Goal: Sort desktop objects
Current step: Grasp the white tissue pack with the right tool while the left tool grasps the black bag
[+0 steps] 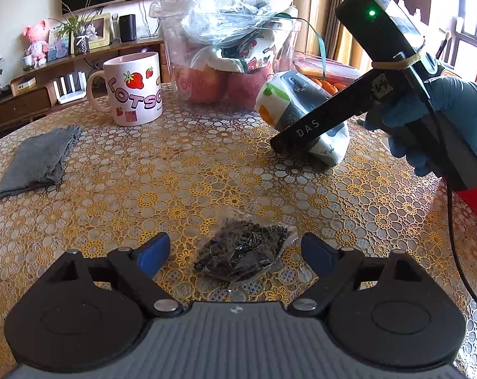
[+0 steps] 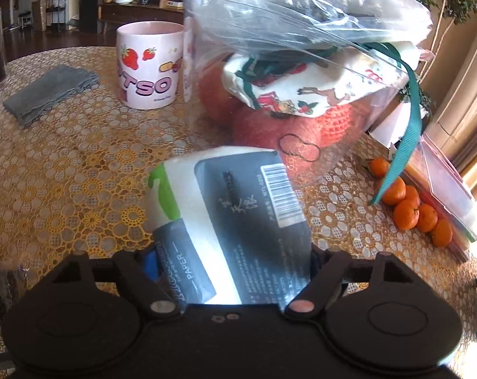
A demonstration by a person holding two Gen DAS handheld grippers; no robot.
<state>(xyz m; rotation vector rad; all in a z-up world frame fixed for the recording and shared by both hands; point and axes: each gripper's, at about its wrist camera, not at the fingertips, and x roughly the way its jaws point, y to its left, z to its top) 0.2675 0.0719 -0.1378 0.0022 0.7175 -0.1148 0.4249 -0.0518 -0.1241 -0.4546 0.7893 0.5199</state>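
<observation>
My left tongs are standing released around the small clear packet of dark bits, blue pads on either side, neither pressing it yet. My right tongs are straddling the tissue pack, which is lying tilted on the surface just before the clear bag of fruit; I cannot tell whether the pads are already gripping. I judge both pickups are just starting. Next I am needing to pinch each firmly, then lift clear of the mug and oranges.
</observation>
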